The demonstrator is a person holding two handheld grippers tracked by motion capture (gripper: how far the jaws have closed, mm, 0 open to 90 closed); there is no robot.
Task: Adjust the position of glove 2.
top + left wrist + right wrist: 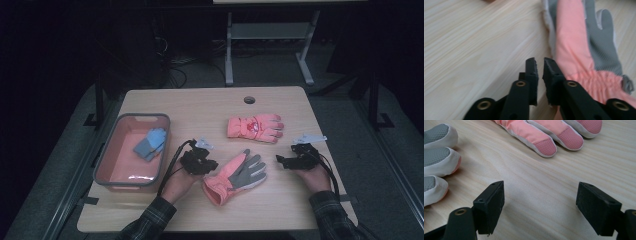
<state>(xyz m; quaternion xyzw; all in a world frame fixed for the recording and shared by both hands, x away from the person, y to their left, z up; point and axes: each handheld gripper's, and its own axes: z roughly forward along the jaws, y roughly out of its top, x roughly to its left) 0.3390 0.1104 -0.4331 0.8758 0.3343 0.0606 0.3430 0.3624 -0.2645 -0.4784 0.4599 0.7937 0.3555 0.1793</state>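
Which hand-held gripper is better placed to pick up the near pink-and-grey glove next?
Left. The left hand-held gripper sits right beside the cuff of the near glove, jaws almost together with nothing between them. The right hand-held gripper, jaws wide, rests apart, beyond its fingertips.

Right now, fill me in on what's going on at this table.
A person holds a claw in each hand over a wooden table. The left claw, jaws nearly together with nothing between them, sits beside the cuff of the palm-up pink and grey glove. The right claw rests wide open and empty. Another pink glove lies farther back, and a blue glove sits in the pink bin.
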